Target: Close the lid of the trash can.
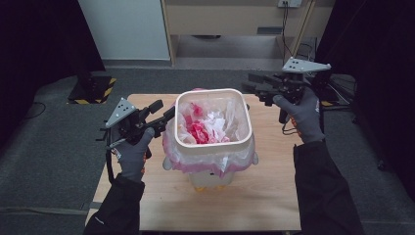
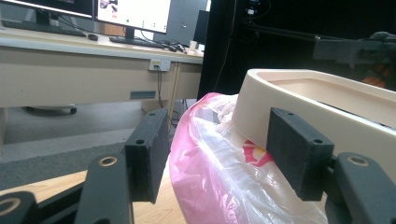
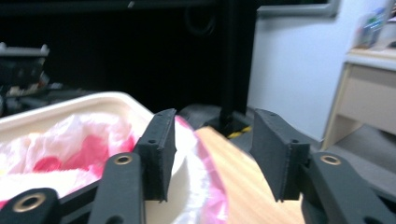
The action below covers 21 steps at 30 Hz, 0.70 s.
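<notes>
Bin (image 1: 214, 142) with pink bag (image 1: 195, 161) sits mid-table, nearer the far edge.
Your left gripper (image 1: 169, 115) is at the bin's left side, jaws released around the bag overhang just under the rim; in the left gripper view the pads aren't pressing it. Your right gripper (image 1: 249, 84) hangs off the bin's far right corner, above the table (image 1: 274, 196) edge, jaws apart and empty. Bag holds white and red crumpled waste (image 1: 203, 127).
</notes>
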Tool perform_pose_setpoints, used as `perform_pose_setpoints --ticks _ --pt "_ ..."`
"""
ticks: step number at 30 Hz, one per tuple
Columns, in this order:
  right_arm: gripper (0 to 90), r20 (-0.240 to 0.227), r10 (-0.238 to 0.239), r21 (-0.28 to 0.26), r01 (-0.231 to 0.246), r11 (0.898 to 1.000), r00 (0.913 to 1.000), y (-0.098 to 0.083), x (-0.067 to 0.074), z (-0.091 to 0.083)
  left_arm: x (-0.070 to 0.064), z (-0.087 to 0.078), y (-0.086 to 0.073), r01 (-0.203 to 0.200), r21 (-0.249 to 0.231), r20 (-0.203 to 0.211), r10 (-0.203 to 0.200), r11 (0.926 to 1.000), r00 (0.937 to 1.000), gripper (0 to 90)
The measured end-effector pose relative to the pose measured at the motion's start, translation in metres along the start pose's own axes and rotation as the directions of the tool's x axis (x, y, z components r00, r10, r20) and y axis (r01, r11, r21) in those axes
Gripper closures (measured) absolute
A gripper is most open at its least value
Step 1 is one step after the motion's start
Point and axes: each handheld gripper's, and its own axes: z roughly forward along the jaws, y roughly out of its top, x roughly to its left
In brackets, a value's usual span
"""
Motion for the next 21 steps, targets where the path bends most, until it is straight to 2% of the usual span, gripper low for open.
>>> perform_pose_setpoints --ticks 5,7,11,15,20,21 --pt "51.5 -0.05 0.007 0.06 -0.004 0.998 0.9987 -0.002 0.001 0.018 0.0 0.0 0.002 -0.006 0.011 0.0 0.006 0.9999 1.0 38.4" --pt "51.8 -0.049 0.005 0.088 0.0 0.996 0.9988 -0.004 0.001 0.023 0.002 -0.001 0.002 -0.006 0.015 -0.004 0.006 0.9999 1.0 38.6" --pt "54.6 -0.083 0.029 0.099 -0.021 0.995 0.9961 -0.005 0.0 0.027 0.004 -0.004 0.0 -0.003 0.019 0.0 0.003 0.9998 1.0 38.2" --pt "52.4 -0.097 0.014 0.14 0.0 0.99 0.9952 0.0 0.003 0.03 0.004 -0.005 -0.001 -0.002 0.018 0.003 0.002 0.9998 1.0 38.0" --pt "59.1 -0.119 0.006 0.186 0.016 0.982 0.9929 0.003 0.006 0.033 0.005 -0.004 0.0 -0.003 0.018 0.001 0.003 0.9998 1.0 37.9" --pt "62.6 -0.123 0.007 0.193 0.017 0.981 0.9924 0.003 0.006 0.034 0.005 -0.004 0.0 -0.003 0.021 0.001 0.003 0.9998 1.0 38.0"
